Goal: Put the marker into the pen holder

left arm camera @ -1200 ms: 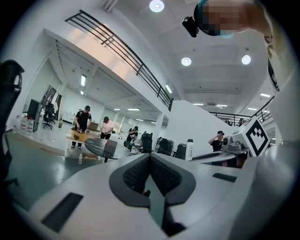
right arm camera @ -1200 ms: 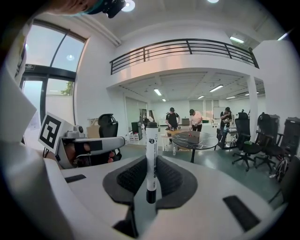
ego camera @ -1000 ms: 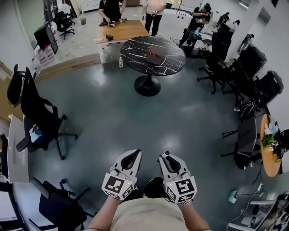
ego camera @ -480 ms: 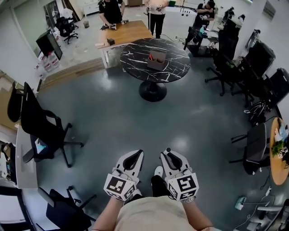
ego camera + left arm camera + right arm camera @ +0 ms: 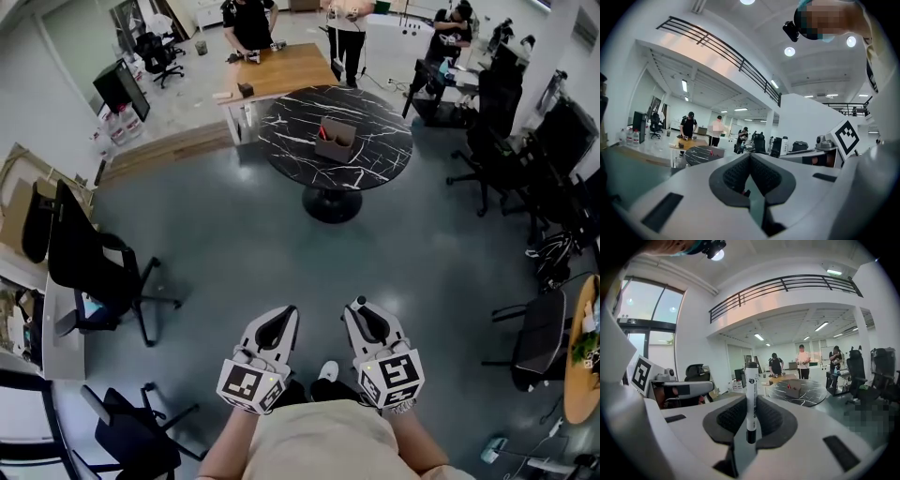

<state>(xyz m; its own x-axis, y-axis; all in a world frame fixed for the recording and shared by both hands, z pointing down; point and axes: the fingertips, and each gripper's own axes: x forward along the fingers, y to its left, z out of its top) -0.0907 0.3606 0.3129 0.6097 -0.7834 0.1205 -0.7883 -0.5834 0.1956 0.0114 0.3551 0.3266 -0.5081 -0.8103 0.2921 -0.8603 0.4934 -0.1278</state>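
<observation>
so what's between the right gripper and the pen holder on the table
In the head view, only bare grey floor, then the black table's top, separates the right gripper from the pen holder.

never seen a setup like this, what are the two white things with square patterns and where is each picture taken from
No robot here: a person holds two tools. Each is a hand-held gripper with two jaws; the patterned cube is part of it. The top-down picture comes from a camera on the person's head: the left hand-held gripper is on its left, the right hand-held gripper on its right. The other two come from a camera on each tool, looking along its jaws. The left jaws are together, with nothing between. The right jaws clamp a white marker. Ahead stands a round black table carrying a small box, probably the pen holder.
</observation>
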